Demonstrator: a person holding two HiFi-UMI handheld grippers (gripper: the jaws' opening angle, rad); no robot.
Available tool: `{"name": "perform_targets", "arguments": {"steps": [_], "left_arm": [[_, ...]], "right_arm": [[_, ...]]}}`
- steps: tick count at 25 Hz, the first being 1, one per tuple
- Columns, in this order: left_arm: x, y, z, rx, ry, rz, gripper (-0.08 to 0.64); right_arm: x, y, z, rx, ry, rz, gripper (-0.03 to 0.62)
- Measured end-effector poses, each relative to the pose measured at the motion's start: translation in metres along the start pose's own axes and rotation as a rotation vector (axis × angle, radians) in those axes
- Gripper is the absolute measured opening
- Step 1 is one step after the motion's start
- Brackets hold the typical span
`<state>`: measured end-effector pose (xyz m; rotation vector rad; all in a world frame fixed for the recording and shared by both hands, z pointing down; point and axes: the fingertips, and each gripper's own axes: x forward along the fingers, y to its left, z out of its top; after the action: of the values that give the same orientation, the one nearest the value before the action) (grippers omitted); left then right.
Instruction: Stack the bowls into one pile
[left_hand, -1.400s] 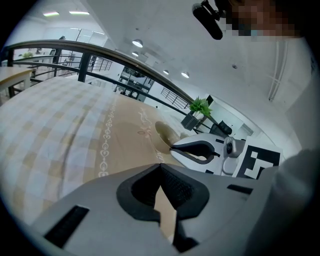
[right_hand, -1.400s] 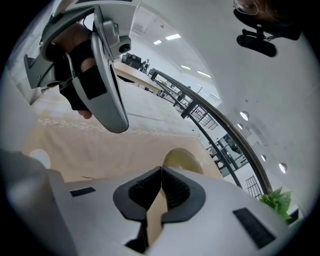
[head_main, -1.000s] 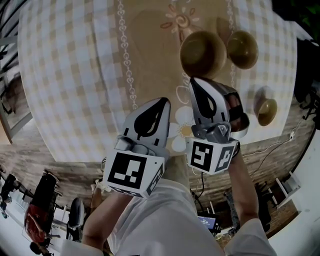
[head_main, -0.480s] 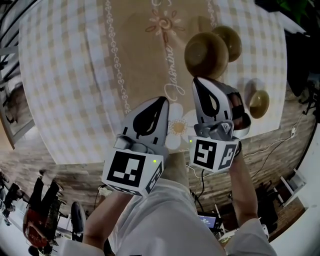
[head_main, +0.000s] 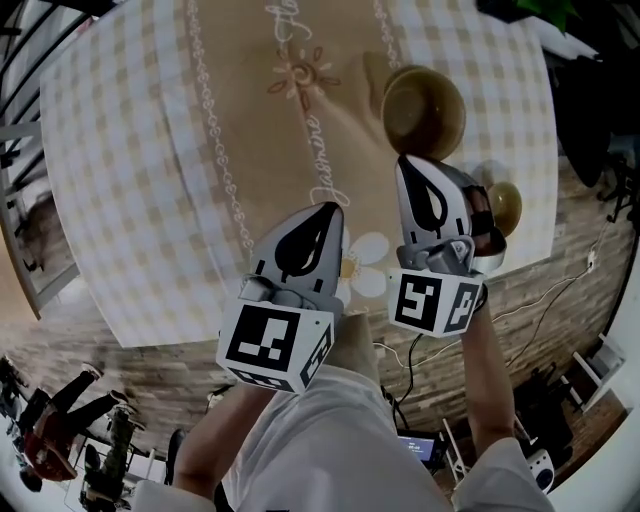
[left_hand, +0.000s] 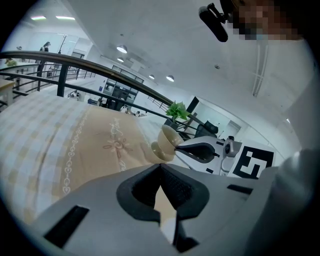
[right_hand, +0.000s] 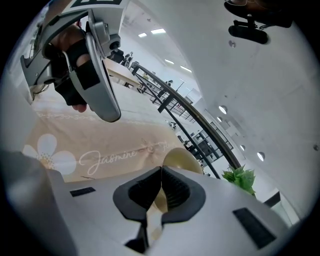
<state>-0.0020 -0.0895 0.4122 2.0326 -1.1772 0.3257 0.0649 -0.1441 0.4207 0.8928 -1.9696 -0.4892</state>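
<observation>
Your right claw (head_main: 412, 172) has drifted near the small bowl (head_main: 507, 205), large bowl (head_main: 423, 112) ahead; nothing stacked yet. It and your left claw (head_main: 322, 215) are both pressed together, empty.

Head view looks steeply down, close over the left gripper (head_main: 322, 210) and right gripper (head_main: 408, 165). Each gripper view sits low behind its own jaws, facing out across the tablecloth (left_hand: 35, 125). All three share the beige embroidered strip (head_main: 300, 120) and a bowl (head_main: 424, 110).
</observation>
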Motion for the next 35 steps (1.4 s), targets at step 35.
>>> {"name": "perform_targets", "arguments": {"steps": [35], "left_arm": [[0.067,0.006,-0.017,0.001,0.080,-0.021,0.020]], "right_arm": [[0.066,0.009,-0.066,0.103,0.148,0.126,0.040]]}}
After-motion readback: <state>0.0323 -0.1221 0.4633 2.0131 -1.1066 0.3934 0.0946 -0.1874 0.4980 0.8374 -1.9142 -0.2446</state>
